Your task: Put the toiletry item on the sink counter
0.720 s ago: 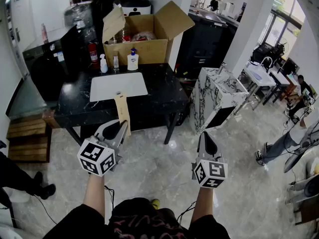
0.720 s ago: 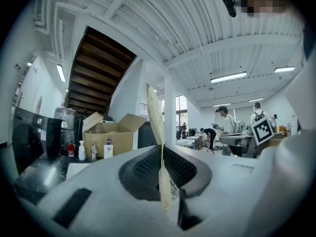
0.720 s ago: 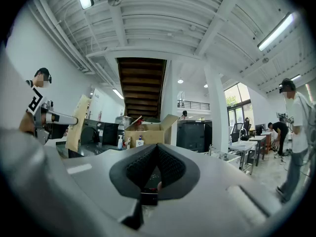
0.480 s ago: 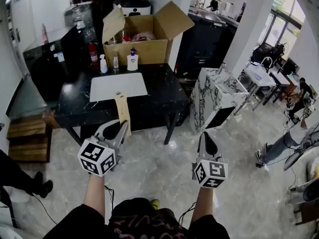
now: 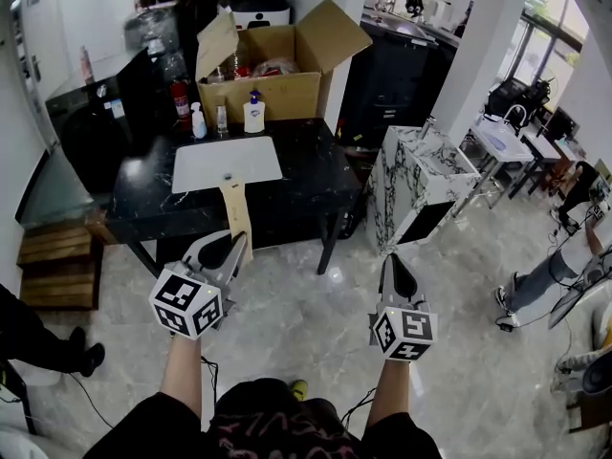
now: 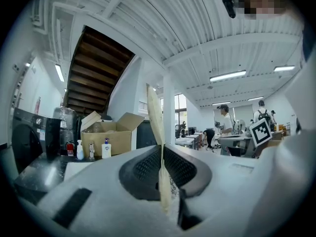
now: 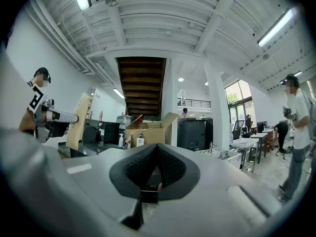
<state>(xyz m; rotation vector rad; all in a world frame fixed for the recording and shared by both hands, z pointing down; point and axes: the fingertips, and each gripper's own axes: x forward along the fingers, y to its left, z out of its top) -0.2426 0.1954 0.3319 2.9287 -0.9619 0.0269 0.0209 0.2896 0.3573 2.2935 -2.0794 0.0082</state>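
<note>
A person stands on a marble floor, well apart from a black sink counter (image 5: pixel 308 178) with a white basin (image 5: pixel 228 163) set into it. The left gripper (image 5: pixel 228 249) is clamped on the lower end of a thin, flat tan packet (image 5: pixel 234 214), which stands up tall above the jaws. It is probably the toiletry item, though its label is too small to read. The right gripper (image 5: pixel 395 268) has its jaws together with nothing between them.

An open cardboard box (image 5: pixel 258 76) and a few pump and spray bottles (image 5: pixel 252 115) stand along the counter's far edge.

Several things could go wrong from here. The packet is gripped only at one end, so it may bend, swing or slide out during the walk to the counter. If it is let go over the middle, it may drop into the basin rather than onto the dark stone. A long reach toward the back could knock over the bottles.
</note>
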